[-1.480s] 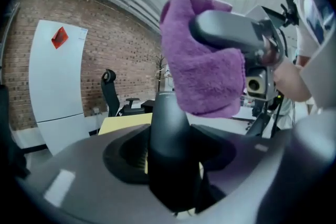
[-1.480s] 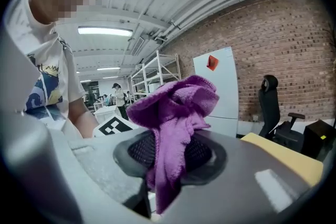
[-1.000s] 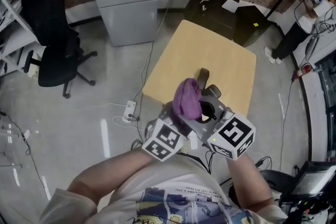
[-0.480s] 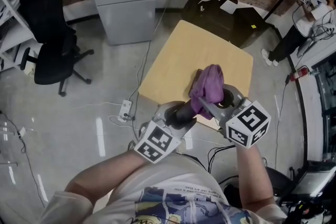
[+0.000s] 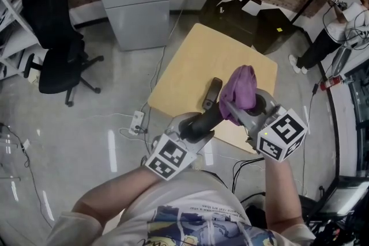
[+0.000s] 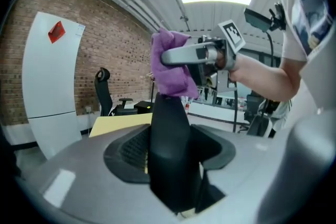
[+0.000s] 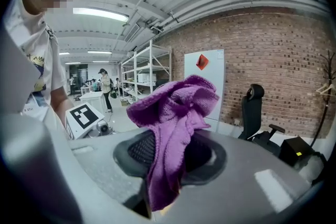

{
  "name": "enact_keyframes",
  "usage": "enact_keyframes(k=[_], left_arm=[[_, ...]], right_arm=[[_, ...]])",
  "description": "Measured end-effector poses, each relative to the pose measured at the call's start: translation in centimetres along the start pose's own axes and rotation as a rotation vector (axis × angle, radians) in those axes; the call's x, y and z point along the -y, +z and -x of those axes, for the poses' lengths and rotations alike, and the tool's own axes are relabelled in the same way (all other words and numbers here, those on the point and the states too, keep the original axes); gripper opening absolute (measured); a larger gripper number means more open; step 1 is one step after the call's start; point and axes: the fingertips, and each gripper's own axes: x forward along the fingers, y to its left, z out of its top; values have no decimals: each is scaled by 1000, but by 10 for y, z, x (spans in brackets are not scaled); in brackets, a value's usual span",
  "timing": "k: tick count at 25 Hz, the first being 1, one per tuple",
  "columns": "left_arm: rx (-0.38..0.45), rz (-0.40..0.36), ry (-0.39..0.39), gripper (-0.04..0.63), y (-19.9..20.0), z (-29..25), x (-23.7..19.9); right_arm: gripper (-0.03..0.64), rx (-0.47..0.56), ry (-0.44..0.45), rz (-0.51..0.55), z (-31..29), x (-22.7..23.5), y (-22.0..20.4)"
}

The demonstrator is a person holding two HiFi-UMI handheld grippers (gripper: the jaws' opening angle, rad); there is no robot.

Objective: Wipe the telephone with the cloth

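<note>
Right claw (image 7: 161,186), jaw faces behind purple cloth (image 7: 176,113)

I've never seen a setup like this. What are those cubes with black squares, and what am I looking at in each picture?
No robot here: a person holds a gripper in each hand; the patterned cubes are part of them. One picture comes from a camera on the person's head, looking down; the other two from cameras riding on the grippers. The left gripper clamps a black telephone handset, the right gripper a purple cloth, both in the air by a wooden table.
</note>
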Motion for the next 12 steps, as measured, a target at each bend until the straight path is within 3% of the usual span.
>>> enact_keyframes(k=[8, 12], left_arm=[[-14, 4, 13, 255, 2, -12, 0], [-17, -2, 19, 255, 4, -15, 4]], right_arm=[[112, 48, 211, 36, -15, -74, 9], [113, 28, 261, 40, -19, -90, -7]])
